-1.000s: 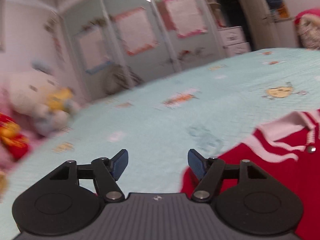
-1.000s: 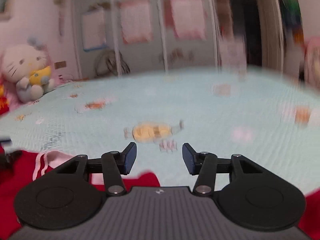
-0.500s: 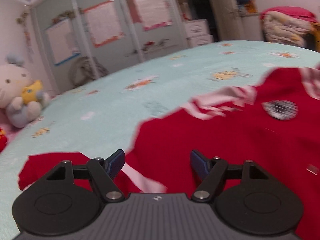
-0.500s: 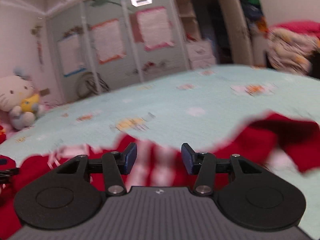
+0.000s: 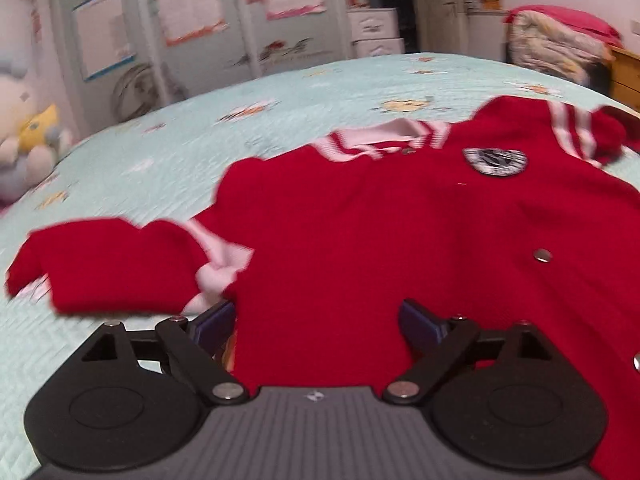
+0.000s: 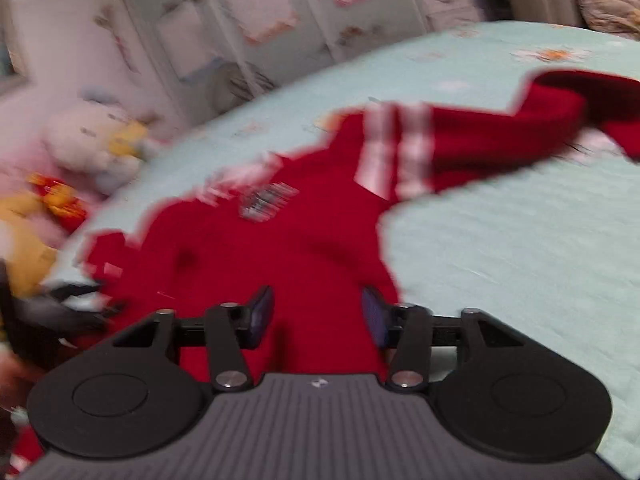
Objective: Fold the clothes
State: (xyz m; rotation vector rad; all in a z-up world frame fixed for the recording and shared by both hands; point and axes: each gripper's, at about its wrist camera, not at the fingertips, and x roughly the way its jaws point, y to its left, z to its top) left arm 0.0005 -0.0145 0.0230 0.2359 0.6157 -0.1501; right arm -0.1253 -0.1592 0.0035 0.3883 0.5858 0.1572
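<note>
A red jacket (image 5: 400, 240) with white-striped collar, round chest badge and metal snaps lies spread on the pale blue bedspread (image 5: 180, 152). Its left sleeve (image 5: 112, 264) lies folded out to the left. My left gripper (image 5: 316, 320) hovers over the jacket's lower front. Its jaws are opening wide, with red cloth below them and nothing pinched. In the right wrist view the jacket (image 6: 260, 248) is blurred, and its striped right sleeve (image 6: 480, 136) stretches away to the right. My right gripper (image 6: 318, 316) is over the jacket's lower right edge. Its jaws are closing, but a gap shows and the pads are clear of the cloth.
Plush toys (image 5: 24, 140) (image 6: 100, 148) sit at the bed's left side. Wardrobe doors (image 5: 192, 20) and white drawers (image 5: 376, 32) stand beyond the bed. A pile of bedding (image 5: 560, 48) is at the far right. Bare bedspread (image 6: 520, 260) lies right of the jacket.
Both views have swung down from the open bedspread onto the jacket, which now fills them. The left jaws stand wider apart than before. The right jaws stand a little closer together.
</note>
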